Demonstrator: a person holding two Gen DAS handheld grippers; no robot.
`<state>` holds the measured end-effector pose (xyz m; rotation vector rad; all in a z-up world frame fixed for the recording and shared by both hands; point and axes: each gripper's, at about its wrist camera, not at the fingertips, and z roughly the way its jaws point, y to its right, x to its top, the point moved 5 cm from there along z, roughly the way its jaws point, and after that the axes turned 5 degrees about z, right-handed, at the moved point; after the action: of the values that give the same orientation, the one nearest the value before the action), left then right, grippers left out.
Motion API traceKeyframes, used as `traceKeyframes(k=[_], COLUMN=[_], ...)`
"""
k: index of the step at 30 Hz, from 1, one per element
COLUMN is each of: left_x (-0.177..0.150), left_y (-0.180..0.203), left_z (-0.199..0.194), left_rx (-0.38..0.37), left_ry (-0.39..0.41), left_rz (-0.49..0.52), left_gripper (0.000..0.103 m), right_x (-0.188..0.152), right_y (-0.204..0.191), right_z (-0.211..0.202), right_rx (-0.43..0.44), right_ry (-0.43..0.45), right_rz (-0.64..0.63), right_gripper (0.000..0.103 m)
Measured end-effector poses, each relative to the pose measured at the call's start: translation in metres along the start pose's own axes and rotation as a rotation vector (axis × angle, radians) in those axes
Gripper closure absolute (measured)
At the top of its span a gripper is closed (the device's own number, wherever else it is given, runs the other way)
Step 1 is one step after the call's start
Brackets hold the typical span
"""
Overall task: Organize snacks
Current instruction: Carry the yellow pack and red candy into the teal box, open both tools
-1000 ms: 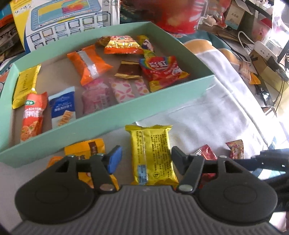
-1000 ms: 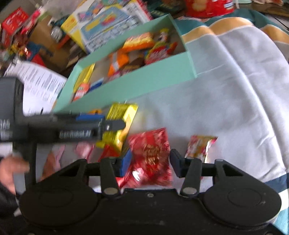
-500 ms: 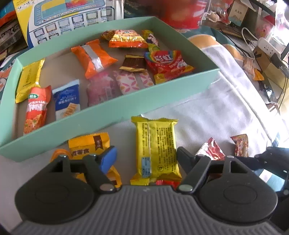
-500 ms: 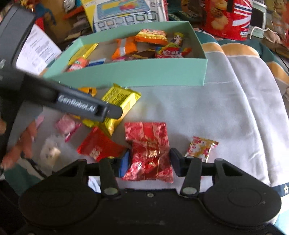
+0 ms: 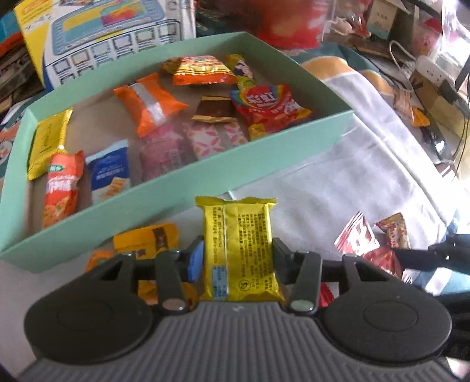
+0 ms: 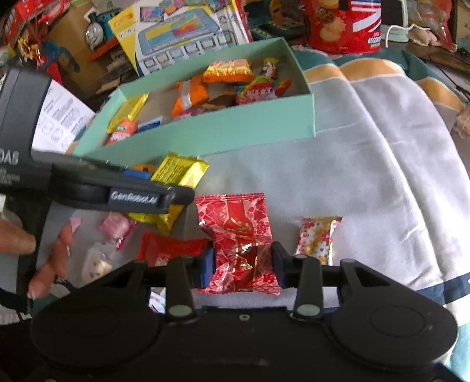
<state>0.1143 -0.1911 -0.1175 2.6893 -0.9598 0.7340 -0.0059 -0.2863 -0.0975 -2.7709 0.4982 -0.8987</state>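
Observation:
A mint-green box [image 5: 264, 152] holds several snack packets; it also shows in the right wrist view [image 6: 211, 135]. My left gripper [image 5: 236, 258] is shut on a yellow packet [image 5: 239, 244], just in front of the box wall. From the right wrist view the same yellow packet [image 6: 179, 173] sits in the left gripper's fingers [image 6: 138, 197]. My right gripper [image 6: 242, 263] is shut on a red foil packet [image 6: 238, 235] that crumples between the pads on the white cloth.
Loose snacks lie on the cloth: orange packets [image 5: 147, 238], a red packet [image 6: 170, 248], a floral gold packet [image 6: 315, 238], pink candies [image 6: 114, 227]. A printed toy box [image 6: 182, 38] and a red cookie tin [image 6: 343, 23] stand behind the green box.
Both grippers have closed: the left pads onto the yellow packet, the right pads onto the red foil packet, which now crumples. The left gripper moved slightly forward toward the box.

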Motion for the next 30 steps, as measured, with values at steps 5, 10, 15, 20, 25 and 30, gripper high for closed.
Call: traceKeyframes(k=[5, 10, 15, 20, 25, 30], left_x=[-0.002, 0.007, 0.025, 0.046, 0.070, 0.089], left_y=[-0.003, -0.010, -0.032, -0.072, -0.125, -0.173], left_z=[-0.021, -0.040, -0.058, -0.063, -0.050, -0.028], left_rx=[-0.043, -0.056, -0.032, 0.021, 0.078, 0.124], left_ry=[0.034, 0.085, 0.142, 0.166, 0.158, 0.138], left_rz=[-0.025, -0.047, -0.069, -0.114, -0.172, -0.210], left_gripper=[0.056, 0.056, 0.056, 0.056, 0.056, 0.056], right_x=[0.009, 0.027, 0.060, 0.101, 0.148, 0.189], right_y=[-0.003, -0.007, -0.020, -0.041, -0.073, -0.106], right_z=[-0.015, -0.023, -0.024, -0.007, 0.027, 0.081], right_rx=[0.012, 0.042, 0.062, 0.098, 0.150, 0.184], right_ry=[0.034, 0.065, 0.112, 0.122, 0.102, 0.060], right_rz=[0.006, 0.032, 0.024, 0.012, 0.003, 0.009], right_gripper=[0.064, 0.064, 0.064, 0.064, 0.064, 0.064])
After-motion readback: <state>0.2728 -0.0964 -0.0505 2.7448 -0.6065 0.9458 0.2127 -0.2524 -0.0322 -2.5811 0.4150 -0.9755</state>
